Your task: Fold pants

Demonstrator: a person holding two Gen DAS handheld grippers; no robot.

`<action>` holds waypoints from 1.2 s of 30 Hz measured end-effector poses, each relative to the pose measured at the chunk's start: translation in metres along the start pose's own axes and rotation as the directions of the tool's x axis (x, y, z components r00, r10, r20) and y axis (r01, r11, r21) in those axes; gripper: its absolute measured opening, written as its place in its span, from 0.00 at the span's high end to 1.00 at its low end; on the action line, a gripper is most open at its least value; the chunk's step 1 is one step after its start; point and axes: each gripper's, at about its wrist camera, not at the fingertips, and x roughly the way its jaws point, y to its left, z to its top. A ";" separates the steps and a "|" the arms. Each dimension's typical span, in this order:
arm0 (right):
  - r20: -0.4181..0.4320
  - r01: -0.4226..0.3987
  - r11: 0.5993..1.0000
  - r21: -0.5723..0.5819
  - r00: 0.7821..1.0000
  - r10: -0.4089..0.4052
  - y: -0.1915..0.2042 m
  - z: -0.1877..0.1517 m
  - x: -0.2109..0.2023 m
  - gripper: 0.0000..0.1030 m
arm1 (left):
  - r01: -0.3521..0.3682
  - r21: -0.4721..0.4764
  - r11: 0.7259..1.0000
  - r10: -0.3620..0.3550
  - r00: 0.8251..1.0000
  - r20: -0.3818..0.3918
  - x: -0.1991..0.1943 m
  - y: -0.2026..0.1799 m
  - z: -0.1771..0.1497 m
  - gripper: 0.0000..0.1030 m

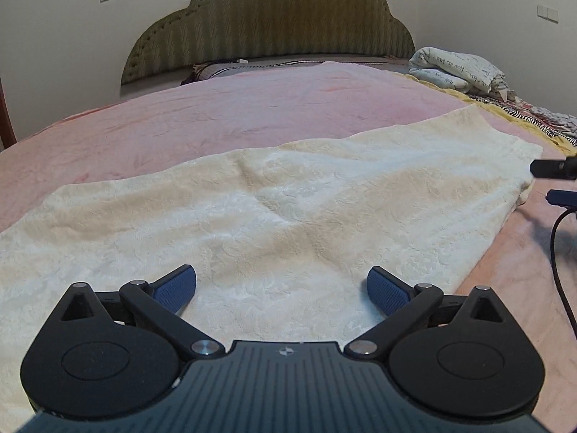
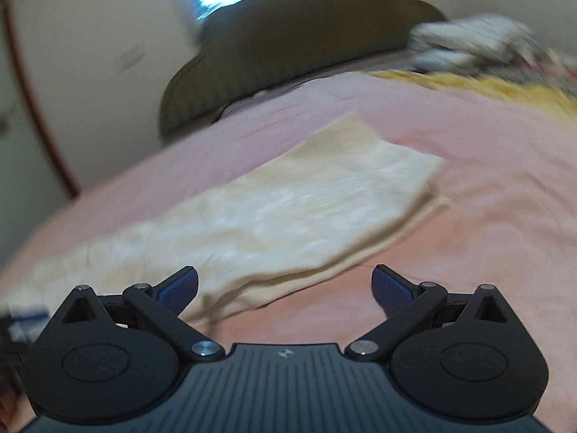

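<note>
1. The pants point(image 1: 274, 195) are cream and fluffy, and they lie flat on the pink blanket point(image 1: 223, 115) that covers the bed. They look already folded in half the long way, one leg on top of the other.
2. I think they are soft, floppy and light. They will sag if I lift just one spot, so I must hold them in two places at once.
3. The fuzzy cloth should not slip between my pads. I think it is thick enough to pinch both layers together.
4. My left gripper point(image 1: 281, 285) is wide open. It hangs over the near side of the pants and holds nothing.
5. My right gripper point(image 2: 285, 288) is wide open too. Its left finger point(image 2: 180, 288) is over the pants' near edge, and its right finger point(image 2: 391, 290) is over bare blanket. It holds nothing.
6. I would grab the two corners of one short end, then carry that end over to the other.
7. The left view is sharp. It shows the bumpy pattern, a soft wrinkle in the middle and the tips of my right gripper by the far right end.
8. The right view is blurry, but it shows the two stacked layers point(image 2: 414, 209) at the end's edge, which the left view does not.
</note>
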 end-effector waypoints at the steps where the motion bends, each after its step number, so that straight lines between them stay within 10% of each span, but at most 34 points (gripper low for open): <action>1: 0.001 -0.009 0.997 0.082 1.000 0.009 -0.013 0.002 0.000 0.00 | -0.001 0.001 1.000 0.001 1.000 0.000 0.000 0.000 0.000 0.00; 11: -0.015 0.051 0.999 -0.003 0.999 -0.051 -0.003 0.020 0.035 0.00 | -0.001 -0.002 1.000 0.001 1.000 -0.001 0.000 -0.002 0.001 0.00; 17: 0.111 -0.148 0.953 0.263 0.986 0.123 -0.052 0.031 0.041 0.00 | -0.001 -0.002 1.000 0.001 1.000 -0.001 0.000 -0.002 0.001 0.00; 27: 0.112 -0.175 0.945 0.278 0.983 0.149 -0.056 0.060 0.082 0.07 | -0.001 -0.003 1.000 0.001 1.000 -0.001 0.000 -0.002 0.001 0.00; 28: 0.102 -0.165 0.952 0.259 0.984 0.143 -0.055 0.062 0.087 0.28 | -0.001 -0.004 1.000 0.001 1.000 -0.001 0.000 -0.002 0.001 0.00; 29: 0.088 -0.140 0.957 0.255 0.989 0.121 -0.055 0.064 0.092 0.75 | -0.001 -0.004 1.000 0.001 1.000 -0.001 0.000 -0.002 0.001 0.00; 30: 0.063 -0.108 0.953 0.281 0.994 0.094 -0.059 0.063 0.097 0.93 | -0.001 -0.004 1.000 0.001 1.000 -0.001 0.001 -0.002 0.001 0.00; 36: 0.095 -0.136 0.951 0.276 0.989 0.113 -0.058 0.064 0.092 0.93 | 0.023 -0.027 0.999 -0.022 0.999 0.027 -0.006 0.002 0.001 0.06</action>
